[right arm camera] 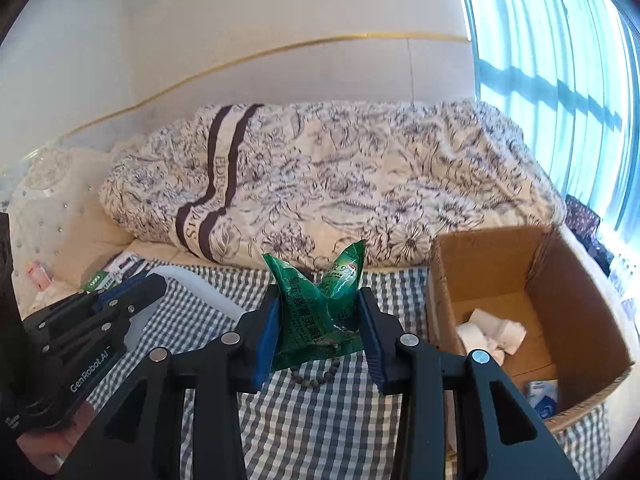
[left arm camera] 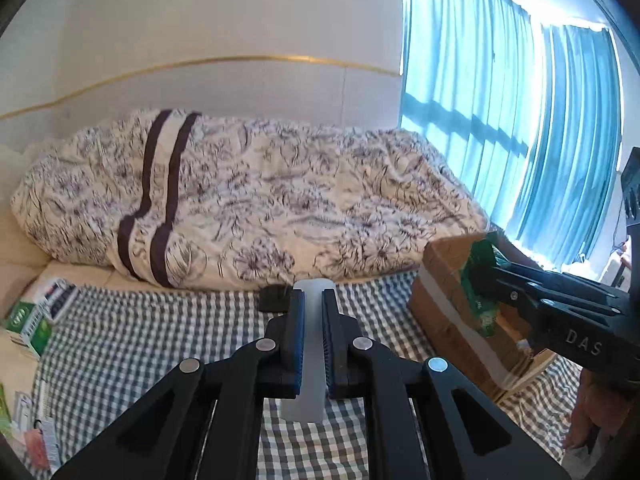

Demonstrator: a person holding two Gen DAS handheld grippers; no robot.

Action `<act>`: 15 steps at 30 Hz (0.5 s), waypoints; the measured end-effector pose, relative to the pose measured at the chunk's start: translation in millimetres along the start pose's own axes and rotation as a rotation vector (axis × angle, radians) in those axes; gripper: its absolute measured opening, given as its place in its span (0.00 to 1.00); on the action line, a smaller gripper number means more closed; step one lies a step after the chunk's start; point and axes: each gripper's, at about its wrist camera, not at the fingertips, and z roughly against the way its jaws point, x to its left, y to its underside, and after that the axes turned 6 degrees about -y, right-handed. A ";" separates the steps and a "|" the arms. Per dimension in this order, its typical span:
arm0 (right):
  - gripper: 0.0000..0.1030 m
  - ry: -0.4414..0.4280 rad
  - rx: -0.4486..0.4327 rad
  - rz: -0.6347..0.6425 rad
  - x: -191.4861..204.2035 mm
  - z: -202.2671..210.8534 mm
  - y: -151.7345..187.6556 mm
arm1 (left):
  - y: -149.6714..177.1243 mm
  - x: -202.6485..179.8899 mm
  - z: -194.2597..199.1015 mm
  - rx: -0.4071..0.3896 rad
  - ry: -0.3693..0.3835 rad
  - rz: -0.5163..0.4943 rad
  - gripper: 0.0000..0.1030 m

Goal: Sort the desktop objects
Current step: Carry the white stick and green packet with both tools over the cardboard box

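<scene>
In the left wrist view my left gripper point(left arm camera: 313, 298) is shut on a long white plastic piece point(left arm camera: 307, 360) that stands upright between the blue pads, above the checked cloth point(left arm camera: 160, 328). In the right wrist view my right gripper point(right arm camera: 319, 294) is shut on a crumpled green packet point(right arm camera: 320, 308). A string of dark beads point(right arm camera: 316, 376) lies on the cloth just below it. To its right stands an open cardboard box point(right arm camera: 492, 264). From the left wrist view the green packet point(left arm camera: 482, 280) hangs at the box's point(left arm camera: 440, 304) near rim.
The box holds crumpled white tissue point(right arm camera: 492, 332) and a blue-white pack point(right arm camera: 542, 394). A floral duvet point(left arm camera: 260, 200) lies behind the cloth. Green-white boxes point(left arm camera: 30, 320) and papers lie at the left. A small black object point(left arm camera: 274, 298) sits at the cloth's far edge. Blue curtains point(left arm camera: 500, 120) hang right.
</scene>
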 end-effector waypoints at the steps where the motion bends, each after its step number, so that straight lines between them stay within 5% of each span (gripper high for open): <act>1: 0.36 0.000 -0.007 0.003 1.5 5.3 -1.1 | -2.5 -1.3 4.9 -0.008 0.002 0.000 0.07; 15: 0.36 0.037 -0.093 0.048 11.3 76.8 -6.2 | -29.8 -31.9 65.6 -0.112 0.043 -0.019 0.07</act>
